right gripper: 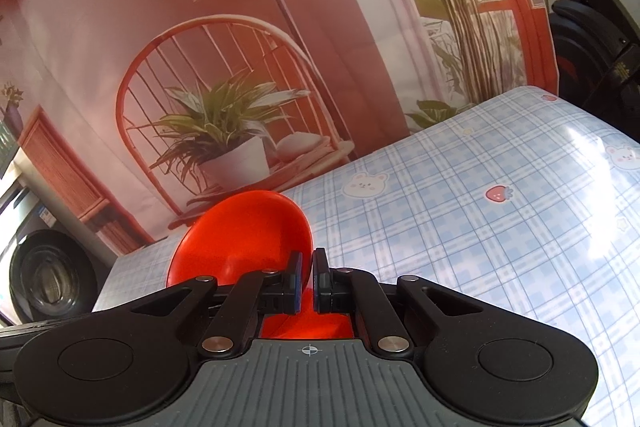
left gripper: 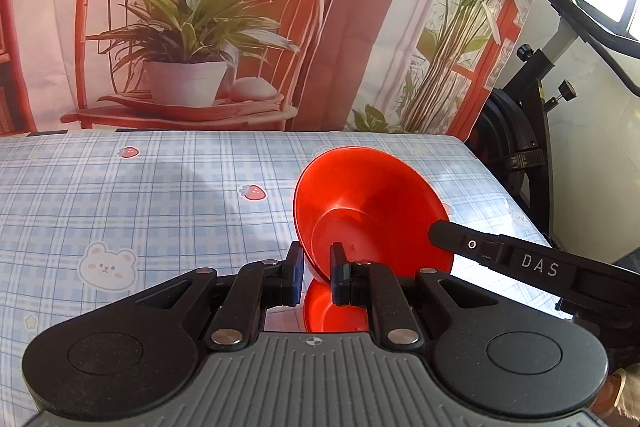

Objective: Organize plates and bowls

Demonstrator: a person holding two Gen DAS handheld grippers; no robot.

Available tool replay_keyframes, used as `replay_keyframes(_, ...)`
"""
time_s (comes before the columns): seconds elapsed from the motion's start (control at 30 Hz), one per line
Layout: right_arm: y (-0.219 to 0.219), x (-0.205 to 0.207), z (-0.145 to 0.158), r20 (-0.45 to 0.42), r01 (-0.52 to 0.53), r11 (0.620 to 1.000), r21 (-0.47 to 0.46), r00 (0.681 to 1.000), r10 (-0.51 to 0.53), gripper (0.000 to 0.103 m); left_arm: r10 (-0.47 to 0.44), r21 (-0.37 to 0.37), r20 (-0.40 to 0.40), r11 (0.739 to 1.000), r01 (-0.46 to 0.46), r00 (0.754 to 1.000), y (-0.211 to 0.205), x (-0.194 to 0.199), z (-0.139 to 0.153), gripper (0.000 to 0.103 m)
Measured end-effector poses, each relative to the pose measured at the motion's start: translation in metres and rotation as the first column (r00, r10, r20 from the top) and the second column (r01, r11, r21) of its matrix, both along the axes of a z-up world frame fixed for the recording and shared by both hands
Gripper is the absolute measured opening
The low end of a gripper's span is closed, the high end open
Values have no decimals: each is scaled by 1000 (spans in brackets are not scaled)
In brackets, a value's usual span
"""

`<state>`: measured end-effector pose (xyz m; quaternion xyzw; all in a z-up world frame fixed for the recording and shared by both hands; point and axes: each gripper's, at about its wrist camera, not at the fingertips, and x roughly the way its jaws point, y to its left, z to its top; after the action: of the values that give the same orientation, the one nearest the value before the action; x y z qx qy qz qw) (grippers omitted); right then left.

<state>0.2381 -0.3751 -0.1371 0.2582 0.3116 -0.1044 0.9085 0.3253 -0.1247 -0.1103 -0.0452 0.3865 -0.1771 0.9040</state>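
A red bowl (left gripper: 368,203) is held tilted above the table, its hollow facing the left wrist camera. My left gripper (left gripper: 317,267) is shut on its near rim, one finger inside and one outside. My right gripper (left gripper: 434,233) reaches in from the right and its finger meets the bowl's right rim. In the right wrist view the same red bowl (right gripper: 244,235) tilts to the left, and my right gripper (right gripper: 307,273) is shut on its rim. The bowl's underside is hidden.
The table (left gripper: 120,211) wears a light blue checked cloth with bears and strawberries. A printed backdrop (left gripper: 192,27) hangs behind it. An exercise bike (left gripper: 532,99) stands past the right edge. A washing machine (right gripper: 44,275) shows at the left.
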Motion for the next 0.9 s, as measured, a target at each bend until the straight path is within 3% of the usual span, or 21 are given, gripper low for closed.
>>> replay_keyframes(0.3, 21, -40, 15, 17, -17, 999, -31, 1000, 18, 5, 41, -38, -7, 998, -42, 999, 9, -47, 3, 15)
replay_keyframes(0.5, 38, -54, 16, -5, -55, 996, -71, 998, 55, 6, 58, -7, 30, 998, -58, 998, 11, -71, 9, 15)
replay_keyframes(0.9, 40, -78, 11, -25, -45, 996, -72, 999, 43, 6, 39, -64, -27, 997, -41, 999, 12, -84, -8, 15)
